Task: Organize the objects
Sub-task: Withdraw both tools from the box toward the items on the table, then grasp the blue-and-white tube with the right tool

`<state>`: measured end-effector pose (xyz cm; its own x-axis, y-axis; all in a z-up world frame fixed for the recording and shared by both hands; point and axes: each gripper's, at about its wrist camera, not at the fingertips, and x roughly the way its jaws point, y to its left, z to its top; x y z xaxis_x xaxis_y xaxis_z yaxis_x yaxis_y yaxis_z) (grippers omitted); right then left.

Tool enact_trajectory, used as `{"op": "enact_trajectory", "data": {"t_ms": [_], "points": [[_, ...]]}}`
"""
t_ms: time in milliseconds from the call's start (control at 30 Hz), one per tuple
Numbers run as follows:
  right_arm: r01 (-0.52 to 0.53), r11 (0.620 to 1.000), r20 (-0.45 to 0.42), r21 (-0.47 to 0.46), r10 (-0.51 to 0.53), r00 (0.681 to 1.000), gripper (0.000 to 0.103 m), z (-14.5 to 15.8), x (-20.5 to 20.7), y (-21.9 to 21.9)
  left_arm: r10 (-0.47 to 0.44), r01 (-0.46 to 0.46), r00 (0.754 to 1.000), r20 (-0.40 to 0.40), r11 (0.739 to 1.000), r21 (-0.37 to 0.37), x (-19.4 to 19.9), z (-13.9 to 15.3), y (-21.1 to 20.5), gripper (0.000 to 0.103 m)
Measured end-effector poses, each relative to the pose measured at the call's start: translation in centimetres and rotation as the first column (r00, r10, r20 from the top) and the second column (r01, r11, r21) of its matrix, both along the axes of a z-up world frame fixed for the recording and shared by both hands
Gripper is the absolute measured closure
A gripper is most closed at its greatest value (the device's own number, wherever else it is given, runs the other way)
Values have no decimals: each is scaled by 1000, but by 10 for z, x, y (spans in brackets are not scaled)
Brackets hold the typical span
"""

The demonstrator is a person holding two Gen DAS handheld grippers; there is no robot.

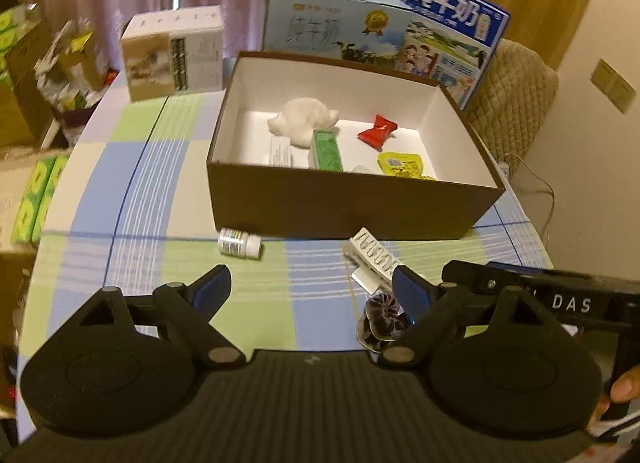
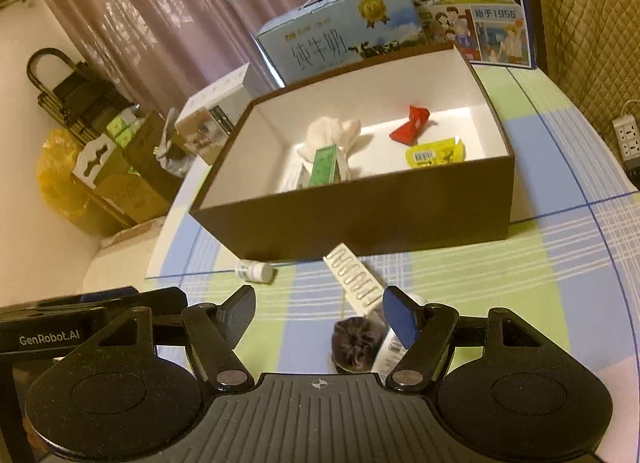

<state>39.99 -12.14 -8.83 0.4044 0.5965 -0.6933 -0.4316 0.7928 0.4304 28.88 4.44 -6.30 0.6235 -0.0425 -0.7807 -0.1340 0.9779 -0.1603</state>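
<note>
Your left gripper (image 1: 310, 287) is spread wide with nothing between its pads, hovering over the green-and-blue checked tablecloth (image 1: 160, 191). Your right gripper (image 2: 318, 309) is spread just as wide, also empty. Small white pill bottle (image 1: 239, 243) lies on its side just in front of the brown cardboard box with white lining (image 1: 352, 207). White blister strip (image 1: 374, 257) lies near the box's front wall; dark fuzzy scrunchie (image 2: 356, 347) sits beside your right gripper's blue pad. Inside the box: white crumpled cloth (image 1: 304, 119), green carton (image 1: 327, 149), red wrapper (image 1: 378, 131), yellow sachet (image 1: 402, 165).
</note>
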Motion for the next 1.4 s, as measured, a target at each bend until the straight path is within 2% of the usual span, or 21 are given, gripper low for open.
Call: {"op": "enact_trajectory", "data": {"t_ms": [133, 400, 533, 700, 900, 1167, 1267, 1400], "points": [[-3, 1000, 4, -21, 3, 1000, 35, -6, -2, 0, 30, -31, 999, -35, 999, -41, 0, -15, 2, 18], [-21, 996, -37, -90, 18, 999, 35, -31, -5, 3, 57, -56, 998, -31, 998, 10, 1, -32, 2, 18], [-63, 985, -44, -163, 57, 997, 35, -47, -11, 12, 69, -67, 997, -40, 997, 50, 5, -42, 6, 17], [-78, 968, -59, -237, 66, 996, 35, -64, -10, 16, 78, -74, 995, -60, 996, 54, 9, -52, 15, 17], [-72, 958, -61, -277, 57, 997, 36, -75, -1, 17, 85, -80, 992, -90, 995, 56, 14, -61, 22, 17], [-144, 935, -68, -325, 128, 989, 36, -89, -1, 28, 71, -63, 989, -127, 996, 67, 21, -72, 25, 17], [-157, 922, -79, -353, 138, 987, 38, -94, -1, 28, 68, -59, 988, -137, 996, 69, 22, -76, 25, 17], [-170, 915, -90, -367, 147, 985, 46, -96, 0, 23, 57, -47, 988, -145, 996, 72, 24, -78, 24, 17]]}}
